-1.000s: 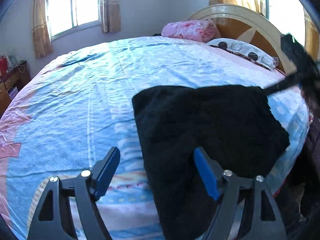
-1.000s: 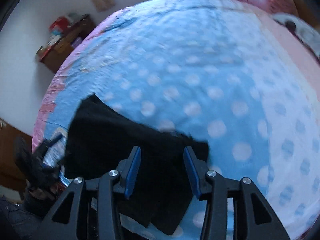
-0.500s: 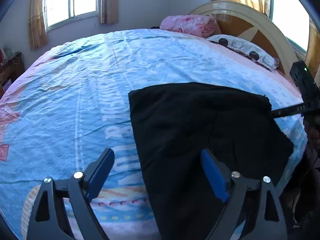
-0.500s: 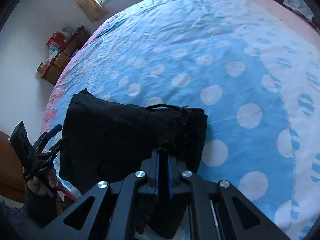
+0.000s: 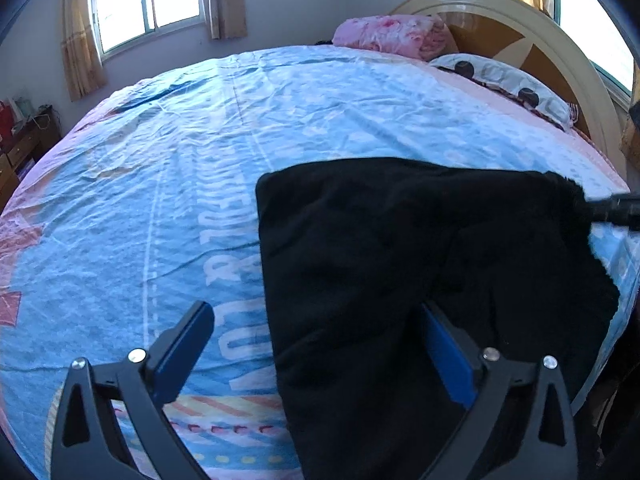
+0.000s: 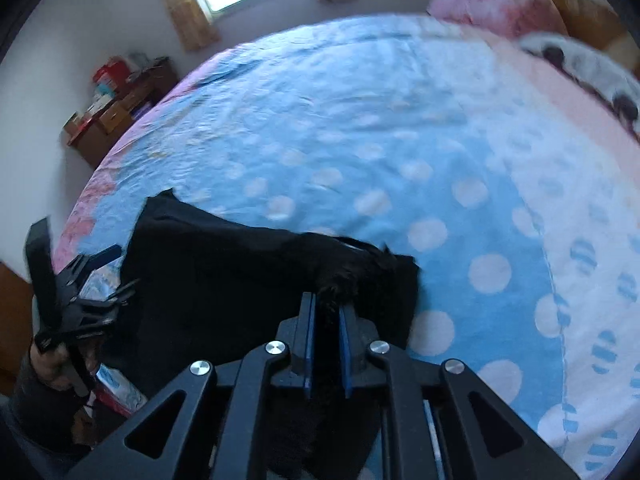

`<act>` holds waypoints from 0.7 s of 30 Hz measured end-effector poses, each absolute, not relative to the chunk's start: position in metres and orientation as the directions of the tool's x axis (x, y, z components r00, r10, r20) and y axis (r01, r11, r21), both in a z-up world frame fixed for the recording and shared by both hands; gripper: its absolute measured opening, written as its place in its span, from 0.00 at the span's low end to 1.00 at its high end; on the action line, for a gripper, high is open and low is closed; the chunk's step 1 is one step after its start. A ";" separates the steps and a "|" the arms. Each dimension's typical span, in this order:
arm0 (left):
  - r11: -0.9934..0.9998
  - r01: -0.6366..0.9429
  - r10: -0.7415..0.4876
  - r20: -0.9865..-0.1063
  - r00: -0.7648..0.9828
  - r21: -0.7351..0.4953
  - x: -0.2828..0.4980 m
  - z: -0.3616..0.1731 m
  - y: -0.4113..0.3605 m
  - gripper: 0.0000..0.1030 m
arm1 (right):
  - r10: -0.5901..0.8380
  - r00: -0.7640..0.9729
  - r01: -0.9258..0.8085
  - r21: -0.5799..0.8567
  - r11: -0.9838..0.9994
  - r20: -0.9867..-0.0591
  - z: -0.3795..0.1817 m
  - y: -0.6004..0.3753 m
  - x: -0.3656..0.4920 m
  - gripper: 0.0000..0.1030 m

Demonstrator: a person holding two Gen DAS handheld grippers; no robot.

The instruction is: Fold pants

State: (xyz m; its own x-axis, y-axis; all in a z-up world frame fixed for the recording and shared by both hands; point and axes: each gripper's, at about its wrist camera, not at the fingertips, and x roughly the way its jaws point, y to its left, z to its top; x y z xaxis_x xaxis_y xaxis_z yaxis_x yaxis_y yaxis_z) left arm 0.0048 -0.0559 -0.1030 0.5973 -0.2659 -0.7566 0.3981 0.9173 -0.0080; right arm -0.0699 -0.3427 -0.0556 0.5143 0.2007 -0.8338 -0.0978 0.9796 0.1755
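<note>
Pants: black fleece pants (image 5: 400,280), folded, lying on blue dotted bed sheet (image 5: 200,160).
Left hand-held gripper (image 5: 316,344): jaws wide apart, straddling pants edge.
Right hand-held gripper (image 6: 327,316): clamped on pants corner.

Window (image 5: 148,4) daylight, fisheye-warped, slight blur

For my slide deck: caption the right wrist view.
Right claw shut on a corner of the black pants lying on the polka-dot bedsheet.
</note>
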 end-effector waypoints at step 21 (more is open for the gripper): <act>0.881 0.421 -0.423 -0.755 0.501 -0.214 0.005 -0.116 -0.045 1.00 | 0.367 0.536 0.062 0.469 0.881 -0.760 -0.098 -0.414 -0.098 0.55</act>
